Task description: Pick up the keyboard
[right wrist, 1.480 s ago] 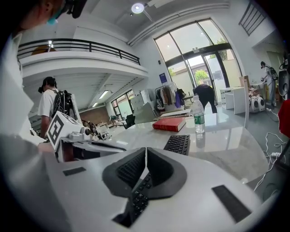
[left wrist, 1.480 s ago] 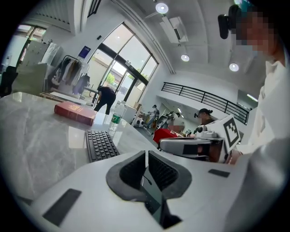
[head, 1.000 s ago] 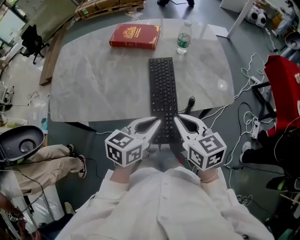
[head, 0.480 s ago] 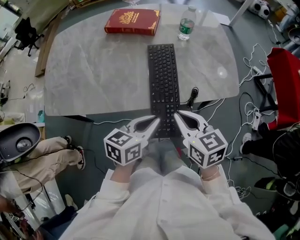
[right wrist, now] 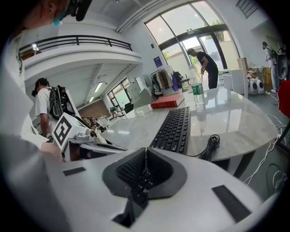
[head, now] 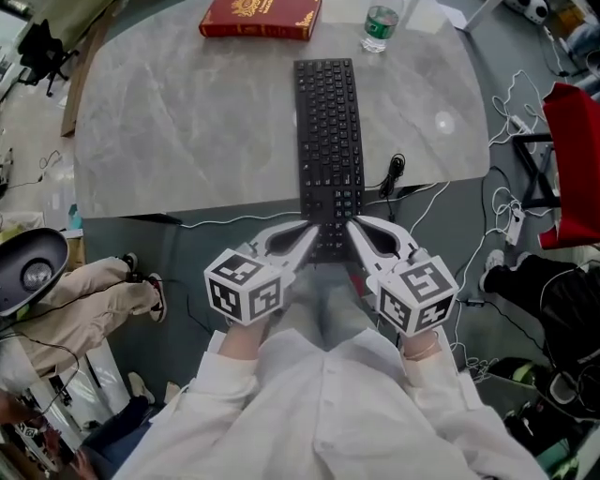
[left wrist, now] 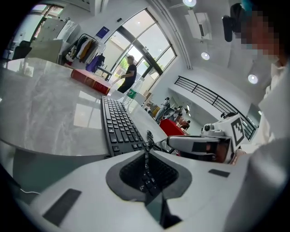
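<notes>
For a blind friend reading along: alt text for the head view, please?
A person in white holds the closed left claw and closed right claw flanking the near end of a long black keyboard on a grey marble table; a red book and clear water bottle sit farther back.

A pale grey, marble-patterned table with rounded corners carried four things. A black keyboard lay lengthwise from near to far, slightly right of the middle, its near end sticking out past the table's near edge. A red book lay flat at the far edge, left of the keyboard. A plastic water bottle with a green label stood upright just right of the keyboard's far end. A coiled black cable sat at the near edge, just right of the keyboard.
</notes>
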Motion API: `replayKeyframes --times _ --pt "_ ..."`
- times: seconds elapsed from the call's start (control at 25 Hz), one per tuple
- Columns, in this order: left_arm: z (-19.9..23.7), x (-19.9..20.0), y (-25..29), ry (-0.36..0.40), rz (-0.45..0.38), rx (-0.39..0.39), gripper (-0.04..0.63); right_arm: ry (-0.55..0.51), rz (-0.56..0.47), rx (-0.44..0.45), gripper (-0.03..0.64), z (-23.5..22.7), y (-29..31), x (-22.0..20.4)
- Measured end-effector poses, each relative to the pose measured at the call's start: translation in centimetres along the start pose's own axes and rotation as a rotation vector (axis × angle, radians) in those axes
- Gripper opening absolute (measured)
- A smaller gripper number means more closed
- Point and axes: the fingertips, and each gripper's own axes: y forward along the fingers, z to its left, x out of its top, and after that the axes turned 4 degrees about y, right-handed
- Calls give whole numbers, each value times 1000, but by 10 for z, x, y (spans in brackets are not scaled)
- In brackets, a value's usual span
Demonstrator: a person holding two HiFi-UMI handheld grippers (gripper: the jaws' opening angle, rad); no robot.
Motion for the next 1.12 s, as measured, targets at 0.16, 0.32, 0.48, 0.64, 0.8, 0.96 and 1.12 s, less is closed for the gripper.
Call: replayKeyframes --times 0.16,0.32,0.48,0.64,0.8,0.96,1.12 --pt "7 -9 2 -11 18 15 31 14 8 -12 34 -5 0 -8" --pt "14 -20 5 -36 42 26 31 42 18 -24 32 -9 -2 -19" --pt "17 -28 8 -58 59 27 32 60 38 -31 32 -11 1 -28" --pt "22 -34 11 -84 66 41 91 83 47 -30 34 -10 5 -34" --pt "29 -37 16 -107 63 65 153 95 55 -24 32 -10 7 -41" --pt "35 -39 20 -133 69 60 264 107 63 -25 32 -13 9 -44" --pt "38 -45 28 -169 88 32 293 115 70 -26 32 -17 11 -46"
